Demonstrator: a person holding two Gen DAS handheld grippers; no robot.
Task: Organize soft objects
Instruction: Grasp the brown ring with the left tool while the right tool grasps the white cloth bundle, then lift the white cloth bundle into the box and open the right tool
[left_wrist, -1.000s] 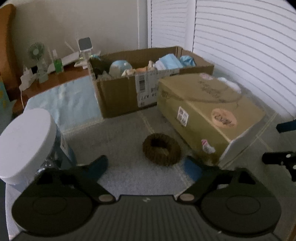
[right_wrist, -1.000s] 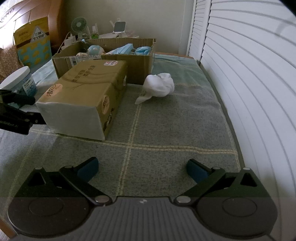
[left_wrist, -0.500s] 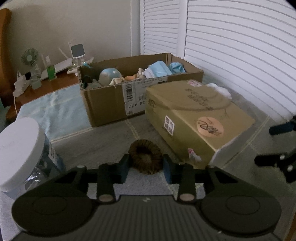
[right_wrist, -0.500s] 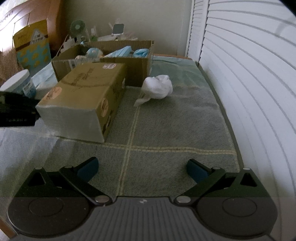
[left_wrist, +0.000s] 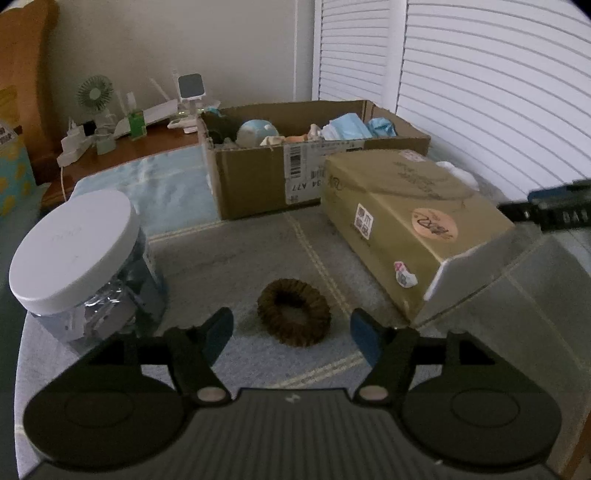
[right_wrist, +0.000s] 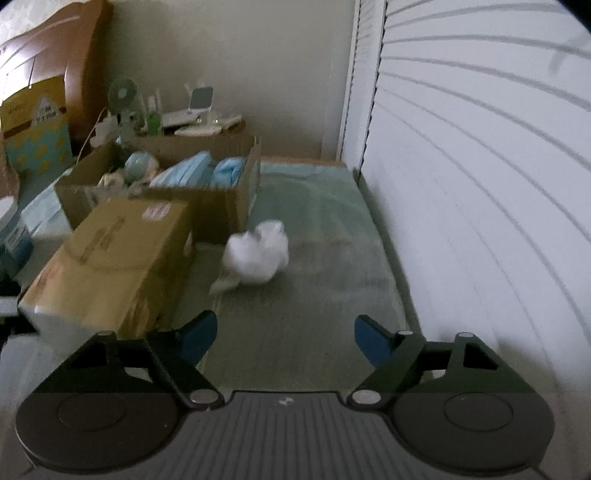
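Left gripper (left_wrist: 291, 332) first: its jaws are opening, and the brown scrunchie (left_wrist: 293, 316) lies on the mat between and just beyond the blue pads, which do not press on it. I see a grey-green woven mat (left_wrist: 229, 273) with pale stripes under everything, a plain wall behind and white slatted shutters (left_wrist: 480, 92) to the right. Left of the gripper stands a clear jar with a white lid (left_wrist: 74, 251). Ahead on the right lies a tan tissue pack (left_wrist: 410, 218), and behind it an open cardboard box (left_wrist: 258, 181) holding blue and pale soft items. Far left of that, a wooden nightstand (left_wrist: 140, 147) carries a small fan and chargers. The other gripper's dark finger shows at the right edge.

Right gripper (right_wrist: 282, 334): its jaws are closing with nothing between them, only bare mat (right_wrist: 295, 332). This view is blurred. A crumpled white cloth (right_wrist: 258, 254) lies ahead, a little left of centre, well clear of the pads. The tissue pack (right_wrist: 110, 258) sits close on the left, its near corner just beside the left pad, and the cardboard box (right_wrist: 221, 206) stands behind it. Shutters (right_wrist: 480, 184) run along the whole right side.
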